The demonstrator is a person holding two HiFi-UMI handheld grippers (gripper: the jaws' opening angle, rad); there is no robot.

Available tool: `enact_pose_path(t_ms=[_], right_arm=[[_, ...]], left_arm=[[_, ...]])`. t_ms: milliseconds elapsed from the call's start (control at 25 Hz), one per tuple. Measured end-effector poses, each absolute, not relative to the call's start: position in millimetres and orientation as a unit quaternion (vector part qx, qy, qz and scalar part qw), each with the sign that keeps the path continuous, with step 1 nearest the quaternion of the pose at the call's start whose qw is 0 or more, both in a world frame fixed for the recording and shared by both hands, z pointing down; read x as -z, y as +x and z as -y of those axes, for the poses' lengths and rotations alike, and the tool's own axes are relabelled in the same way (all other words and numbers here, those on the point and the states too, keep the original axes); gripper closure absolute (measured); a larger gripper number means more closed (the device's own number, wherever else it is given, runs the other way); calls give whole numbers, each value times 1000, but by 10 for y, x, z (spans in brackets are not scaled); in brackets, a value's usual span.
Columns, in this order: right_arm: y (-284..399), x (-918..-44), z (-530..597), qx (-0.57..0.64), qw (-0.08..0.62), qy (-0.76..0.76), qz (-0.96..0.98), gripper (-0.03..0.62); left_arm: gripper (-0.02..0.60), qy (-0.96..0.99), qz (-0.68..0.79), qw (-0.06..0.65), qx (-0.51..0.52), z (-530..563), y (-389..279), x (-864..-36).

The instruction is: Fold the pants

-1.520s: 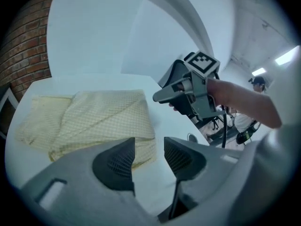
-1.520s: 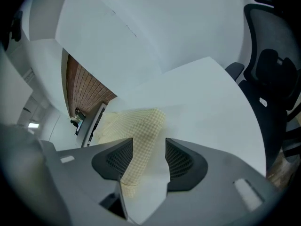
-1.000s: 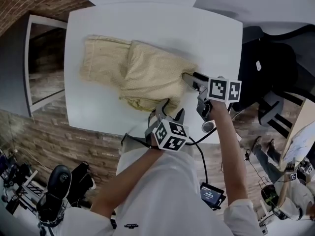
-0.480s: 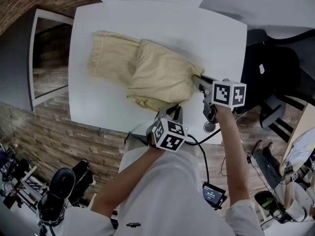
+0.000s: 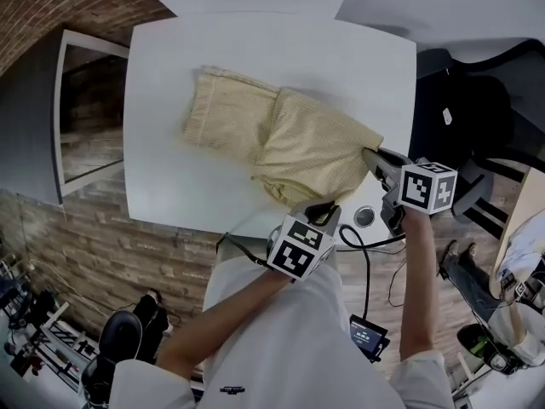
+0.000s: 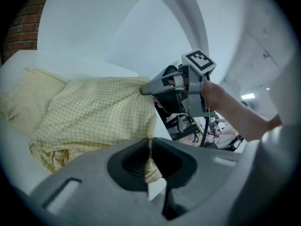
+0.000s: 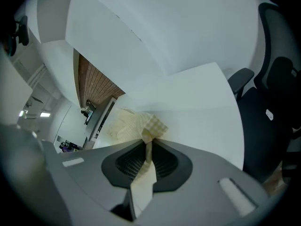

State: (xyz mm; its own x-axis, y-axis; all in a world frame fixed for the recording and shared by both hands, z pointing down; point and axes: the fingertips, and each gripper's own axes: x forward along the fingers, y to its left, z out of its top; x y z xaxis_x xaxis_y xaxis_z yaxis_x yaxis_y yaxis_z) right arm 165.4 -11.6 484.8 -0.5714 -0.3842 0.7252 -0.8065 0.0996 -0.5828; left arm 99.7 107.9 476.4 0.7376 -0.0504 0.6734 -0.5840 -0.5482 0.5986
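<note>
1. On a white table (image 5: 170, 75), pale yellow checked pants (image 5: 289, 143) lie rumpled, with one part lapped over the other. Their far end lies flat on the top and their near end reaches toward the person's (image 5: 281, 348) side of the table.
2. At the near edge, the left gripper (image 5: 326, 212) is clamped on the pants' near corner. Its jaws have just been closing, and the left gripper view shows a fold of checked cloth pinched between the pads.
3. At the table's right side, the right gripper (image 5: 373, 155) grasps the other near corner. Its jaws have also just been closing. The right gripper view shows a strip of the cloth standing upright between the pads, with a loose end trailing back toward the camera.
4. Between the two grippers the pants' edge is raised off the tabletop. In the left gripper view the cloth runs from the right gripper's tip down to the part lying on the table.
5. A brick wall (image 5: 51, 7) shows at the upper left of the head view. A black chair (image 5: 464, 109) stands just beside the table's right edge.
</note>
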Motion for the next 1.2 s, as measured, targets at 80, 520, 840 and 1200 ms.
enact_pose_path(t_ms=[80,520,840,1200], right_arm=[[1681,-4719,106,-516,201,421,718,551],[1294,-4088,401,-491,150,419,749,551],[607,-3841,810,-471,136,417,766,552],[-242,-3847,1328,-462,151,401,776,551]], left_arm=[[555,830,180,441,-289,-1094,1027,-4636],[555,851,173,460,-184,-801,610,-4000],[555,856,195,459,-138,-432,-23,-3761],[555,847,232,466,-105,78,-843,-3707]])
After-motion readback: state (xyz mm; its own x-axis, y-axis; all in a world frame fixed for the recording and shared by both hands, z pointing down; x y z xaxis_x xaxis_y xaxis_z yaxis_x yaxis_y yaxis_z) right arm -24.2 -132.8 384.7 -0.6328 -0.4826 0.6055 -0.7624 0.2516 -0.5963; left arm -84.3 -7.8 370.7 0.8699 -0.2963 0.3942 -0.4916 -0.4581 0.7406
